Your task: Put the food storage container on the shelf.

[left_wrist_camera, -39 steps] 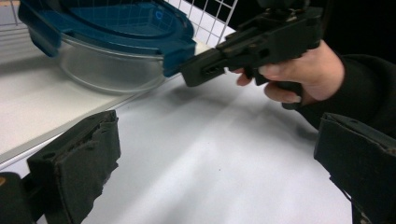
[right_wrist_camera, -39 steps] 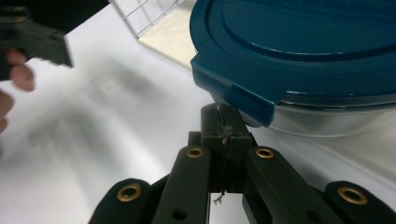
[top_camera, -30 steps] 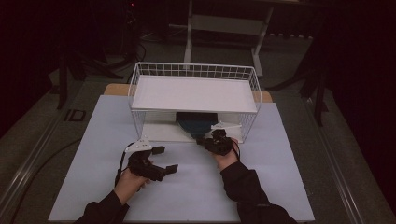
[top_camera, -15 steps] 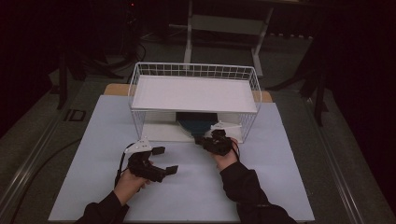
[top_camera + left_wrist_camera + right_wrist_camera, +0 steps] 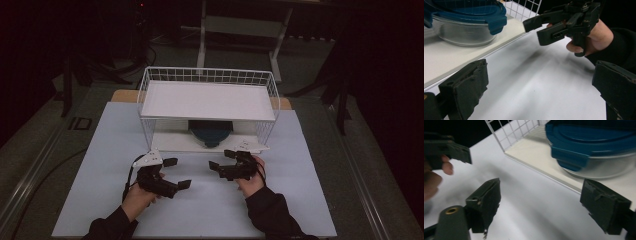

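Round clear-walled food container [image 5: 596, 152] with blue clip lid is sitting on the white wire rack's [image 5: 207, 100] smooth lower shelf. Just before the rack, right gripper [image 5: 226, 161] fingers, having just opened, are standing wide and empty; left gripper [image 5: 177, 173] fingers likewise.

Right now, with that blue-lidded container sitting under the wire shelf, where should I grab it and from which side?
Probably by a blue latch tab at the lid's rim, coming in level from the open front. The container sits on the rack's lower board with the upper tray covering it, so a grasp from above looks blocked, and the round clear bowl seems wide for the jaws.
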Demonstrator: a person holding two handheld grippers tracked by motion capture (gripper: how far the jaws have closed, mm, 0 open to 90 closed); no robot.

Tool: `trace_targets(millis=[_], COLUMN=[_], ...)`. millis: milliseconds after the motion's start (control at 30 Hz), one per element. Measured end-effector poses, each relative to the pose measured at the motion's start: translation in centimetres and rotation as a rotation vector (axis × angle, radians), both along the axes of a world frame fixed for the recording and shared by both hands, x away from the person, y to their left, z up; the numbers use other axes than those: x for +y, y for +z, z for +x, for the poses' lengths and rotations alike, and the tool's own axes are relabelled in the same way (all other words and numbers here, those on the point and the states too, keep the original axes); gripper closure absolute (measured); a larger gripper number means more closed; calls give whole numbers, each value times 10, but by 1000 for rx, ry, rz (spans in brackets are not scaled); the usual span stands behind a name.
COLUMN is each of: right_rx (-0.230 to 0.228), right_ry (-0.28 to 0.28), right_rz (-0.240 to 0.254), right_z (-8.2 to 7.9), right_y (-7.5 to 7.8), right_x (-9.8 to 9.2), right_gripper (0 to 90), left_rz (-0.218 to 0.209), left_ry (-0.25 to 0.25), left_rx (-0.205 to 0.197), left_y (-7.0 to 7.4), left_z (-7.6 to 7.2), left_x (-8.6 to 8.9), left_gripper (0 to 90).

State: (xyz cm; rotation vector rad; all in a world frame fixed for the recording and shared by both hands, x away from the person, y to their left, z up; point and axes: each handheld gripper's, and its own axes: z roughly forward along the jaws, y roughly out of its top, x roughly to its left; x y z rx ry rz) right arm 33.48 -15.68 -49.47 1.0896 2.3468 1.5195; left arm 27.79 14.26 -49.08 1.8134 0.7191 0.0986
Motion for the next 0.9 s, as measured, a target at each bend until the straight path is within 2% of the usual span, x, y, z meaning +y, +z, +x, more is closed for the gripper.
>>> trace_targets(millis=[233,500,633,833,900], right_rx=[-30,-42,-49,-20,-23], right_ry=[4,9,17,11,5], right_rz=[-17,-20,-43,-22,-35], right_z=[-15,-33,-41,-49,-50], right_y=[1,1,-3,-8,-11], right_x=[-16,-31,-37,-51,-55], right_gripper=[162,162,162,161,161], left_rz=[-3,9,6,15,24], left_ry=[-13,-31,-30,-35,-38], left_rx=[-9,-20,-26,-36,-43], left_y=[1,2,2,2,1], left_z=[-5,-12,-15,-17,-17], left_x=[0,1,4,3,3], left_gripper=[8,8,8,8,8])
